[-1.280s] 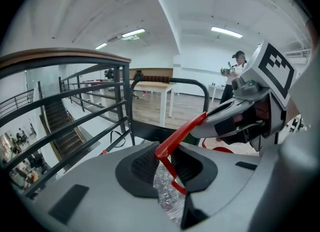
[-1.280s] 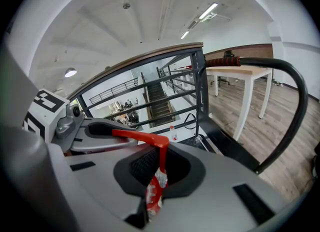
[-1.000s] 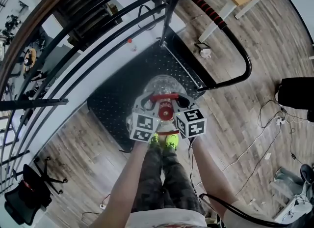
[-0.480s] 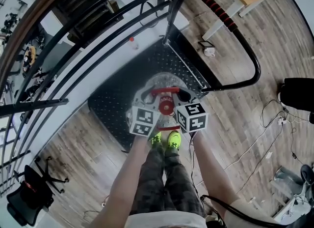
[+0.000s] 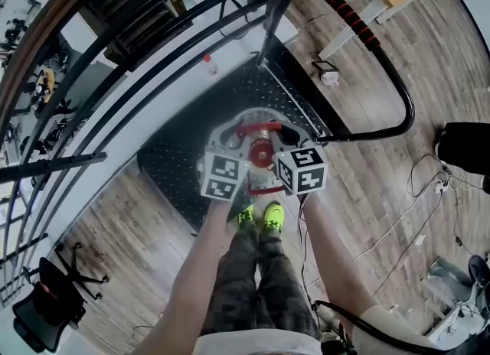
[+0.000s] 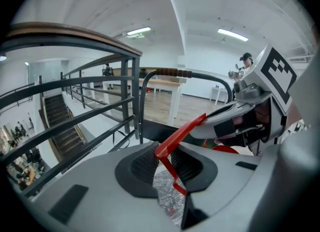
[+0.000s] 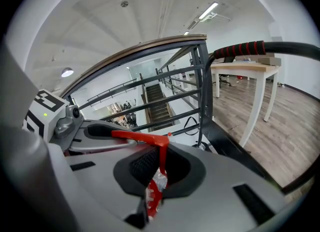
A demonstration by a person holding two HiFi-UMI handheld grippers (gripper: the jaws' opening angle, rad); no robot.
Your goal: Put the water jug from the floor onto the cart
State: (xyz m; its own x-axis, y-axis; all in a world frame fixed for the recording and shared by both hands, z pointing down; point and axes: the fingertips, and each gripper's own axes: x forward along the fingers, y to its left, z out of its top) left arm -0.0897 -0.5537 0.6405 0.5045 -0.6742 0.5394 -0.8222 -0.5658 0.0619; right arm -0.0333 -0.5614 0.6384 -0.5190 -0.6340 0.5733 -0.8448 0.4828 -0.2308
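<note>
The clear water jug [image 5: 255, 122] with a red cap [image 5: 260, 149] and a red handle [image 5: 256, 128] is over the near end of the cart's black chequer-plate deck [image 5: 184, 166]. Whether it rests on the deck I cannot tell. My left gripper [image 5: 234, 144] is shut on the left end of the handle [image 6: 175, 137], and my right gripper [image 5: 284, 147] is shut on its right end. In the left gripper view the red bar runs down between the pads [image 6: 137, 165]. The right gripper view shows the handle [image 7: 150, 138] clamped the same way.
The cart's push bar [image 5: 375, 40] with a red-and-black grip arcs at the right. A black railing [image 5: 115, 63] with a wooden top runs along the left, above a stairwell. A small bottle [image 5: 207, 63] stands beyond the deck. Cables [image 5: 398, 223] lie on the wooden floor at the right, and an office chair [image 5: 46, 300] at lower left.
Both grippers, with the jug, have moved a little forward over the cart deck. My feet have stepped closer to the cart's near edge. The jaws have kept their grip.
</note>
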